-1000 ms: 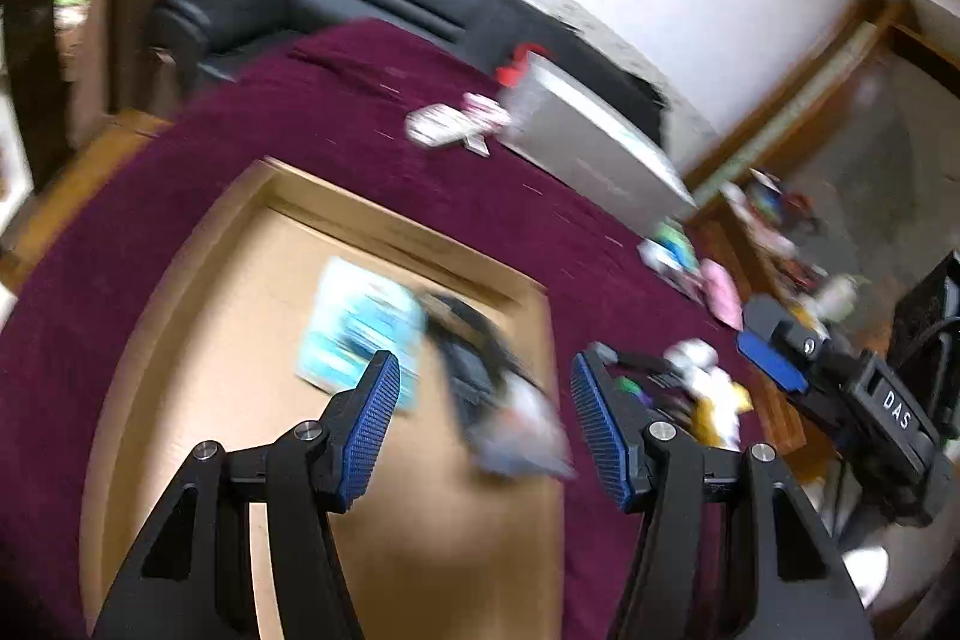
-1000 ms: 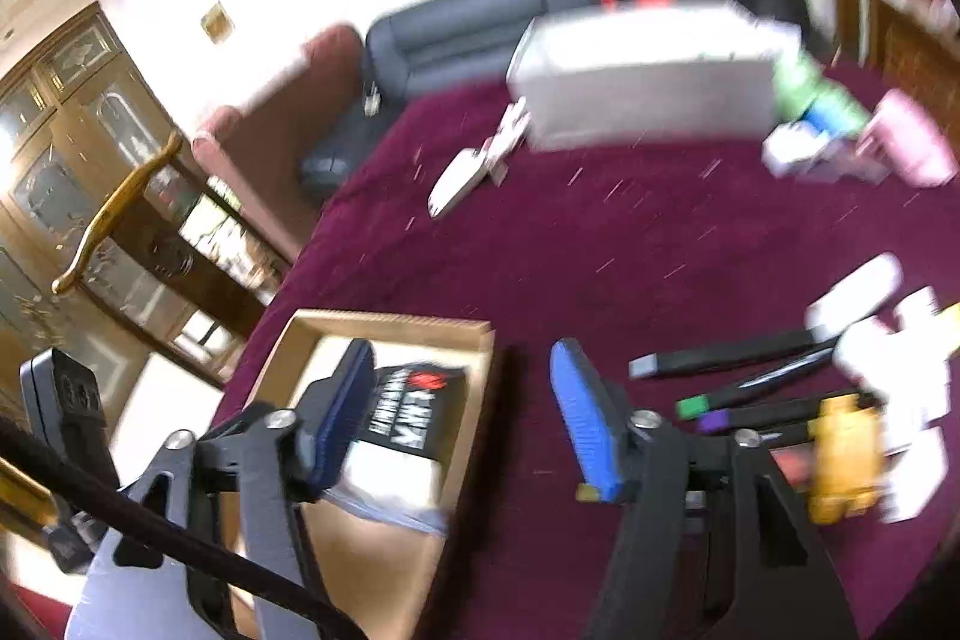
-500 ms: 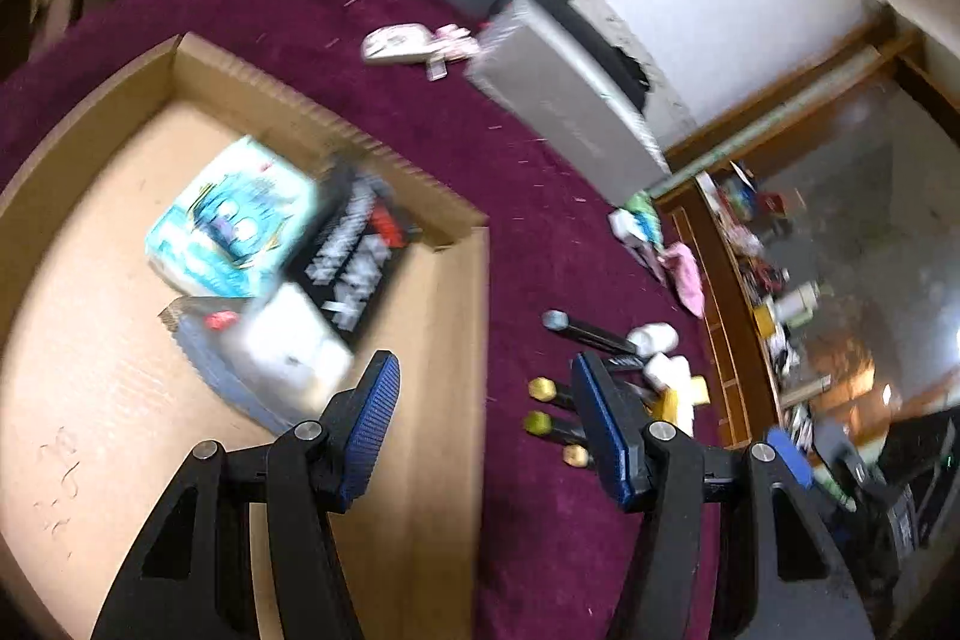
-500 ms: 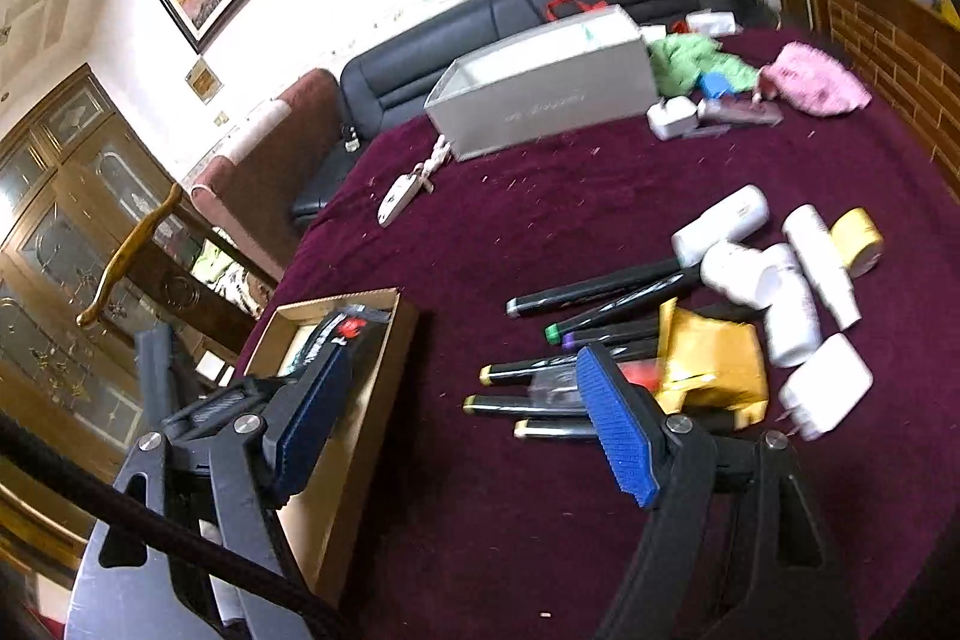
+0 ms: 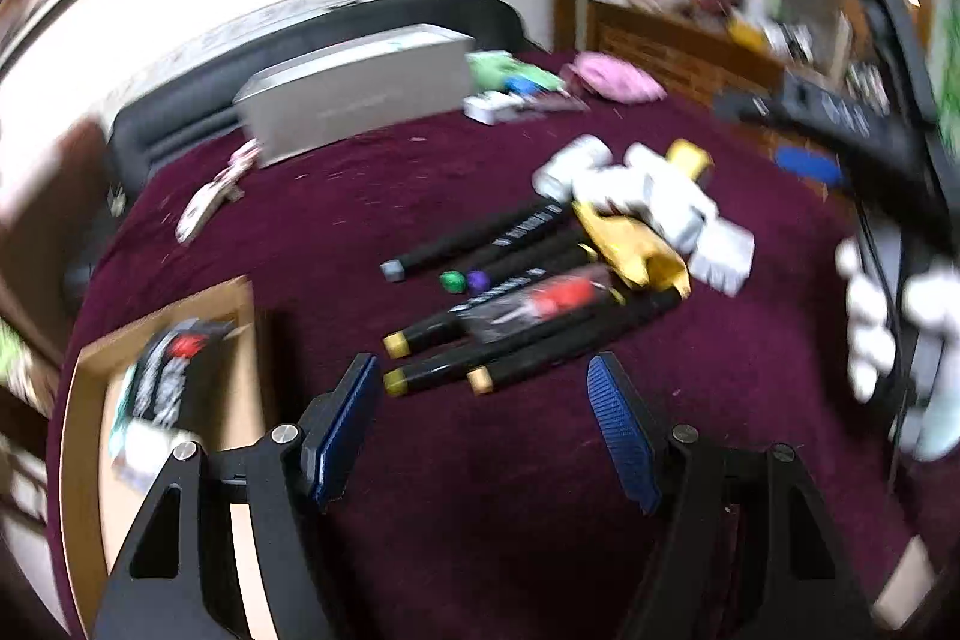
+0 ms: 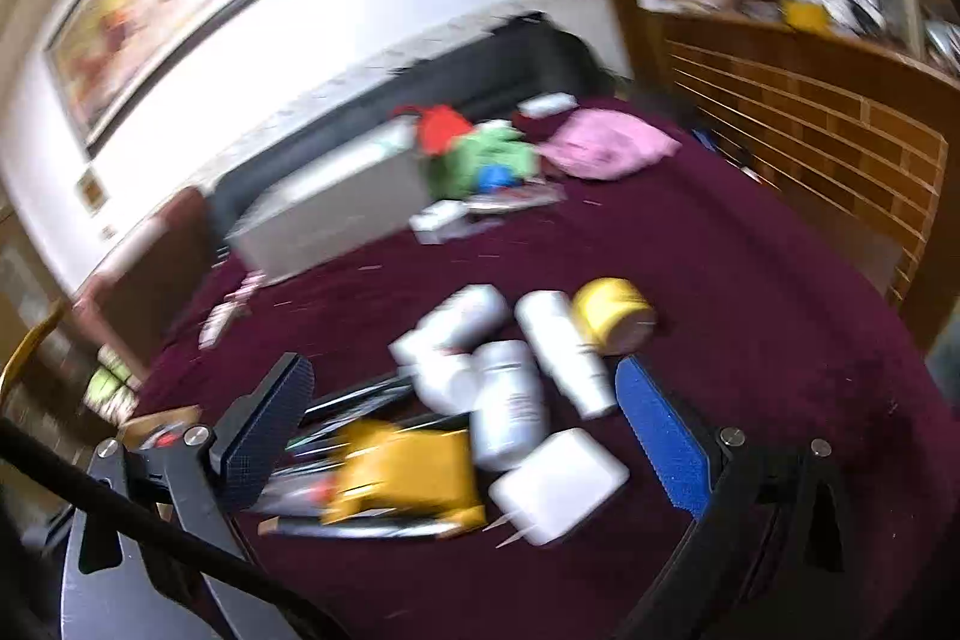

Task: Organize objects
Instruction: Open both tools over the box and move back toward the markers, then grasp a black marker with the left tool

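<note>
A cardboard box (image 5: 81, 382) at the left holds a black packet (image 5: 171, 370) and other packets. Several black markers (image 5: 480, 244) lie in a pile on the maroon cloth, with a yellow packet (image 5: 630, 244) and white bottles (image 5: 648, 184). My left gripper (image 5: 486, 418) is open and empty, just short of the markers' near ends. My right gripper (image 6: 459, 424) is open and empty, above the white bottles (image 6: 510, 400), a white charger (image 6: 558, 484) and the yellow packet (image 6: 408, 472). A yellow tape roll (image 6: 612, 310) lies beside them.
A grey box (image 5: 354, 94) stands at the back of the table, with green (image 6: 486, 154) and pink cloth (image 6: 606, 142) and small packets beside it. A black sofa (image 6: 420, 88) is behind. A wooden shelf (image 6: 810, 100) stands at the right. A white-gloved hand (image 5: 888, 340) shows at the right.
Both grippers have swung right, away from the cardboard box and toward the pile of markers and bottles. Both stay open and empty.
</note>
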